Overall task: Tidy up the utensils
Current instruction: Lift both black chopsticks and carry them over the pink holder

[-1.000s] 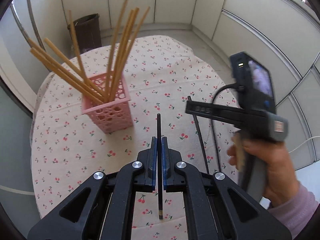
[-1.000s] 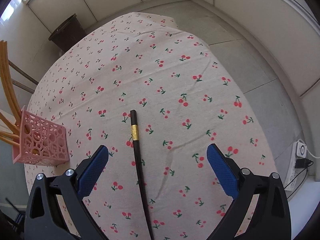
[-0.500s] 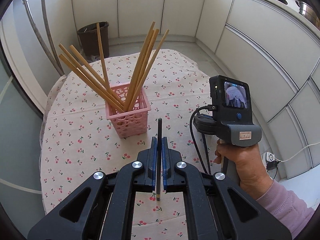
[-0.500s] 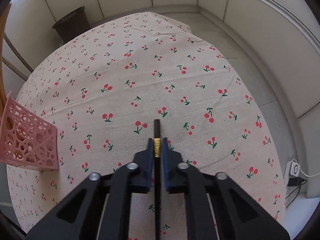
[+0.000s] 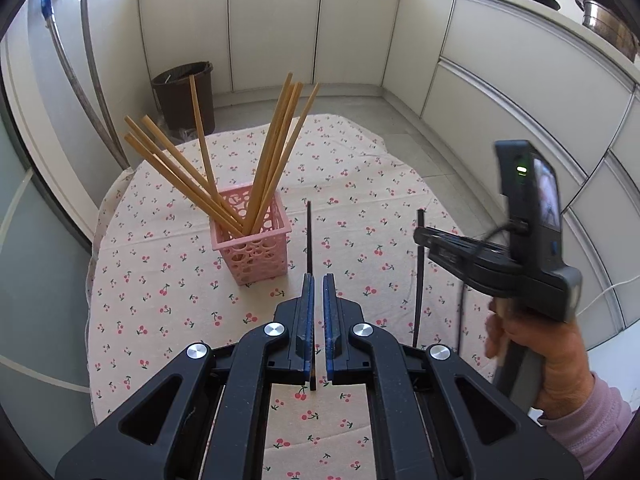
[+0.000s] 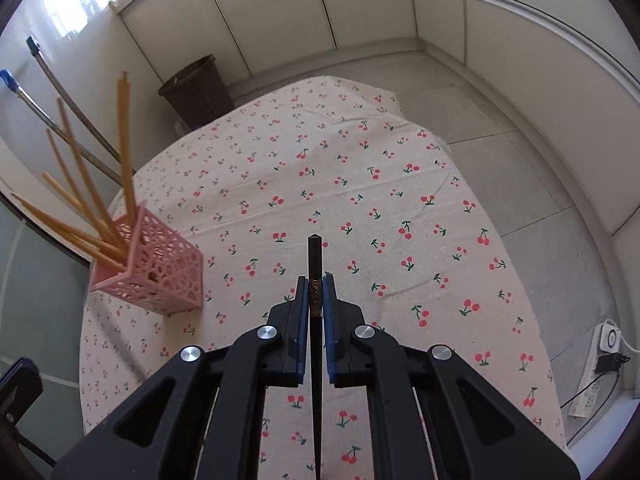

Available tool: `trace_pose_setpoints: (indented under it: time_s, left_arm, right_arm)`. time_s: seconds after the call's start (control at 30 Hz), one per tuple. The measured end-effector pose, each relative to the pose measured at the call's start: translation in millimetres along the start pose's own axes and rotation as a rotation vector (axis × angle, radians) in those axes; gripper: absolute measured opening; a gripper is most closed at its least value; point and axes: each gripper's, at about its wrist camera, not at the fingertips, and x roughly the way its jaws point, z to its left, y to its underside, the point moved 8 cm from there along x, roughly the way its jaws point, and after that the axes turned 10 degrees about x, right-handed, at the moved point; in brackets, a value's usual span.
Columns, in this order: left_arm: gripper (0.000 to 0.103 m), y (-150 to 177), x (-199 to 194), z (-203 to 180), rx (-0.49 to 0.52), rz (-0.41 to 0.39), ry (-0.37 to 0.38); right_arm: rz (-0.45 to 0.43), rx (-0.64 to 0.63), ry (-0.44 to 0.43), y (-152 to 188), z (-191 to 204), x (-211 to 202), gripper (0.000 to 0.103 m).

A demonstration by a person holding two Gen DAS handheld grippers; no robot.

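With each gripper, left (image 5: 316, 300) and right (image 6: 316, 300), pinching one black chopstick (image 5: 309, 240) (image 6: 315, 256) clear of the table (image 5: 120, 320), both are lifted. Likely bound for the basket (image 5: 256, 248) near its left edge.

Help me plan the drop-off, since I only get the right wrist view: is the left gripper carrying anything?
Observer: Yes. The left gripper is shut on a black chopstick, whose end pokes out ahead of the jaws.
Operator: Is there room in the holder?
Observer: The left wrist view looks into the pink basket. The wooden chopsticks fan into a left-leaning bunch and a right-leaning bunch, and part of the opening on its right side looks free.
Operator: How does my own stick hang?
Observer: Seen from the side, the right gripper holds the second black chopstick close to upright, most of its length below the jaws.
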Motion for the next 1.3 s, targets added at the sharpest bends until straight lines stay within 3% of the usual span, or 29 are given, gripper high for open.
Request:
trace_pose_setpoints:
  time_s: [0.3,0.43,0.53,0.57,0.67,0.93,0.97,1.0,1.07,1.17,1.3]
  left_arm:
    - [0.005,-21.7,-38.0,3.1,-0.026,-0.093,0.043]
    - [0.009,-5.1,9.8,-4.4,-0.039,0.064,0.097]
    - [0.025,41.1,84.1,-9.0,-0.022,0.310,0.082]
    - [0.024,56.2,102.7,-5.8,-0.028,0.363,0.054]
    - [0.024,88.6,133.8,-1.9,-0.065,0.431,0.052]
    - [0.023,99.6,152.8,0.6,-0.023,0.364,-0.016]
    - [0.012,99.7,153.5,-0.4,-0.017,0.361,-0.013]
    - [0.006,98.2,152.8,-2.4,-0.005,0.360,-0.009]
    - [0.006,100.4,151.0,-9.6,0.030,0.355,-0.012]
    - [0.006,96.1,136.3,-19.6,0.060,0.324,0.004]
    - [0.006,67.3,96.0,-23.2,0.087,0.205,0.032]
  right_arm:
    - [-0.102,-0.015,-0.115,-7.6,2.6,-89.8,0.007]
    - [-0.125,-0.023,-0.136,-14.7,2.9,-110.2,0.007]
    - [-0.135,-0.012,-0.152,-19.7,0.4,-115.4,0.007]
    - [-0.130,-0.006,-0.154,-20.7,-2.4,-114.0,0.007]
    - [-0.111,0.018,-0.147,-23.8,-12.2,-106.2,0.007]
    - [-0.106,0.034,-0.162,-24.5,-17.3,-107.5,0.007]
    - [-0.110,0.035,-0.160,-24.8,-17.7,-108.0,0.007]
    - [-0.113,0.039,-0.159,-25.1,-18.6,-108.8,0.007]
    - [-0.109,0.051,-0.167,-25.4,-18.9,-110.1,0.007]
    - [-0.117,0.050,-0.175,-25.6,-16.9,-114.1,0.007]
    - [-0.133,0.035,-0.186,-25.7,-11.2,-120.5,0.007]
